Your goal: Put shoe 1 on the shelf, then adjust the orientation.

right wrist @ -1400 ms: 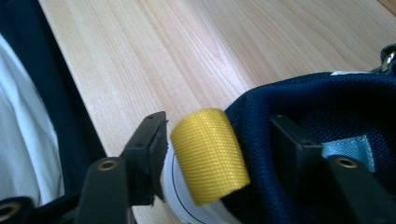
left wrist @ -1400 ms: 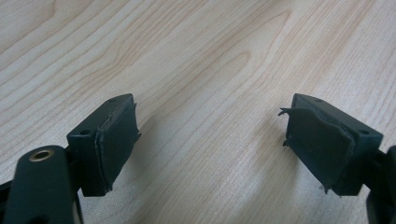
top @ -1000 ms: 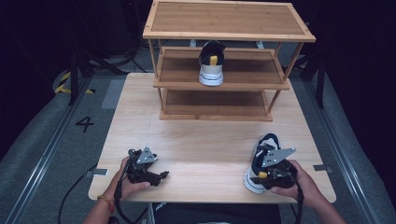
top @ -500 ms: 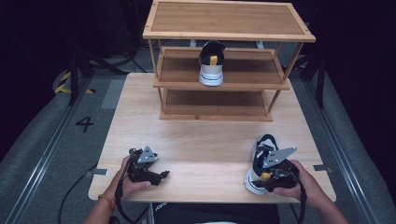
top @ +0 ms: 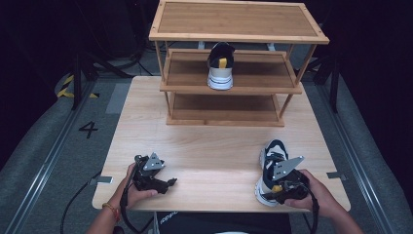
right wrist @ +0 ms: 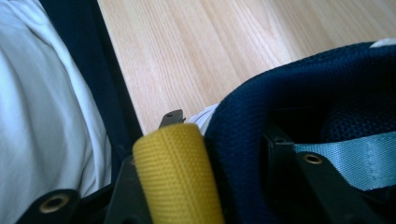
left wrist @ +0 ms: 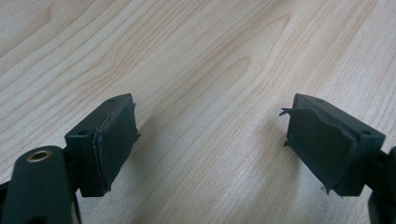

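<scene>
— Pale wood runs across the whole table in the high view, doesn't it? What stands on it?

— A three-tier wooden rack at the far side, with one dark-and-white shoe on its middle shelf, heel toward the person. A second shoe, the sneaker, lies near the table's front right corner.

— And the hands?

— The left gripper rests on the wood near the front left edge, well apart from the sneaker. The right gripper sits at the sneaker's heel, with the right hand behind it.

— What does the left gripper view give?

— Bare wood grain and the two black jaws standing wide apart, with nothing between them. Their pads look frayed at the edges.

— And the right gripper view?

— The sneaker's dark blue mesh collar with a yellow heel loop just beside it. One jaw lies outside, behind the loop; the other sits inside the shoe against the collar's lining. The jaws have just been closing, and they clamp the heel collar between them. White cloth shows past the table edge at the left.
</scene>
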{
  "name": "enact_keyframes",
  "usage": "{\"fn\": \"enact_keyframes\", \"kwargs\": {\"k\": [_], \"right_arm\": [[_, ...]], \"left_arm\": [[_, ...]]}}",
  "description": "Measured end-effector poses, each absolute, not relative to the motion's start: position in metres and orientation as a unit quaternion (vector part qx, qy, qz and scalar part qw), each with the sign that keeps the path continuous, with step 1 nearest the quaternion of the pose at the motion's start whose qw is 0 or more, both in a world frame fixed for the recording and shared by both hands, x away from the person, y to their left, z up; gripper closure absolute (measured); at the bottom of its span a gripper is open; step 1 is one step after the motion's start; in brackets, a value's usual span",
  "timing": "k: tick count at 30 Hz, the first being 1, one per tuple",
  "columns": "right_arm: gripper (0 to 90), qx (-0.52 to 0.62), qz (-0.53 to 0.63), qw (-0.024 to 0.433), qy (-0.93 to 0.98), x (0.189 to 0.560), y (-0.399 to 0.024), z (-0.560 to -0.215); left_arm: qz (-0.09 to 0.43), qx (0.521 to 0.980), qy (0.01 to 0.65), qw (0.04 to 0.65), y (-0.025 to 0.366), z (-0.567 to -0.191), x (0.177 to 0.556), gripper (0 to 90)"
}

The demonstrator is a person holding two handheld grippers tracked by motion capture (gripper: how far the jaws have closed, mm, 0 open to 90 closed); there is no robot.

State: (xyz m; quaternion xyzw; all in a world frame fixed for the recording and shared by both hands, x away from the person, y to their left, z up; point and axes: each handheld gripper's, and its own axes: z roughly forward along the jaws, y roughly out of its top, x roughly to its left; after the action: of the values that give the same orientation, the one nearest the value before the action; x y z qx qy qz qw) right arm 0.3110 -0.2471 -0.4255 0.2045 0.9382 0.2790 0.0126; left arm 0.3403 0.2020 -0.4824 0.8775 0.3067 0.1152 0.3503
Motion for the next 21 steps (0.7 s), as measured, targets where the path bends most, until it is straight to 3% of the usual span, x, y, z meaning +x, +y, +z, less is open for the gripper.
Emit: {"fn": "enact_keyframes", "kwargs": {"k": [6, 10, 13, 21], "right_arm": [[52.3, 0.232, 0.279, 0.016, 0.932, 0.311, -0.258, -0.417], [58.8, 0.239, 0.278, 0.012, 0.93, 0.312, -0.258, -0.415], [68.6, 0.22, 0.278, -0.004, 0.935, 0.311, -0.256, -0.416], [70.4, 0.191, 0.263, 0.011, 0.946, 0.309, -0.258, -0.409]], "left_arm": [[0.115, 0.878, 0.306, 0.35, 0.202, -0.482, 0.34, 16.5], [0.115, 0.878, 0.306, 0.35, 0.202, -0.482, 0.34, 16.5], [0.115, 0.878, 0.305, 0.35, 0.202, -0.482, 0.34, 16.5], [0.111, 0.879, 0.302, 0.352, 0.203, -0.482, 0.341, 17.0]]}}
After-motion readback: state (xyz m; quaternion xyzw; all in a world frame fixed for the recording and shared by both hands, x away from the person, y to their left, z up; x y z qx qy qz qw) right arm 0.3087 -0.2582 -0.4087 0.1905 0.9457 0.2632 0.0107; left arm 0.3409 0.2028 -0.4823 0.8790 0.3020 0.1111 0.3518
